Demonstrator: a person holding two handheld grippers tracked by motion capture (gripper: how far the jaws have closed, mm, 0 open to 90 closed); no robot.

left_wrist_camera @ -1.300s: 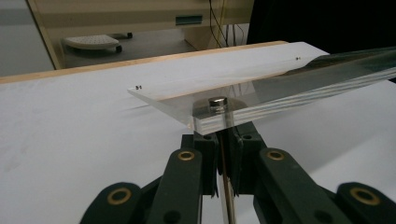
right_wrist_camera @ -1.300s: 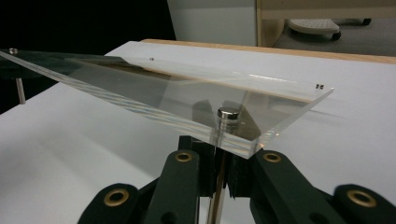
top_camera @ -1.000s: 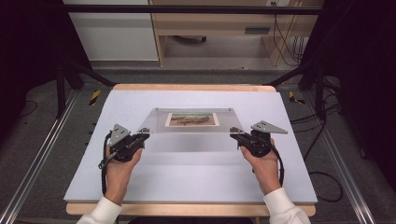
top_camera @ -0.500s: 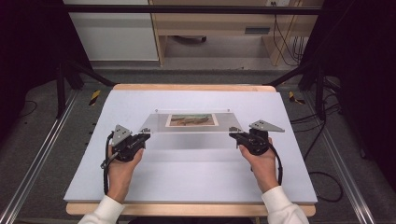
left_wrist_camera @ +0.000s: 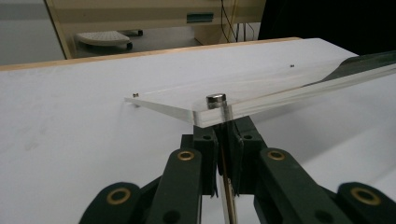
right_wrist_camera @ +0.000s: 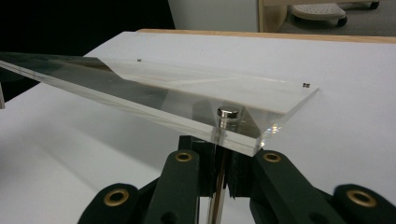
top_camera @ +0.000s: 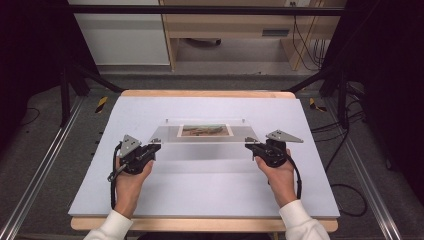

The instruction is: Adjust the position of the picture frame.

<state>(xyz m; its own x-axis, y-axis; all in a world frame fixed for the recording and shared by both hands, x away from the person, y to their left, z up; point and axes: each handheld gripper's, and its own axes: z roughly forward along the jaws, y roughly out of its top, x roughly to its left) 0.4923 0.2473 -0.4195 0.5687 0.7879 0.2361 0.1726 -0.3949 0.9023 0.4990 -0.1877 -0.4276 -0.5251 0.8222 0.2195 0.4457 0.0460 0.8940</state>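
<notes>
A clear acrylic plate (top_camera: 205, 142) hangs over the white table, its near edge raised and its far edge low by a printed picture (top_camera: 205, 130) lying beneath it. My left gripper (top_camera: 155, 144) is shut at the plate's near left corner, and my right gripper (top_camera: 251, 145) is shut at the near right corner. In the left gripper view the jaws meet under the plate (left_wrist_camera: 261, 86), right below a small metal stud (left_wrist_camera: 215, 99). The right gripper view has the same hold: plate (right_wrist_camera: 187, 88) and stud (right_wrist_camera: 229, 113) above the right gripper (right_wrist_camera: 222, 144). The left gripper (left_wrist_camera: 226, 133) is closed.
The white board (top_camera: 200, 190) lies on a wooden tabletop (top_camera: 200, 93). Metal rails (top_camera: 30, 185) run along both sides of the table. Cabinets and cables stand behind it, and a black frame post (top_camera: 65, 85) rises at the far left.
Almost nothing: both hands have crept slightly forward and inward, still holding the plate's near corners.
</notes>
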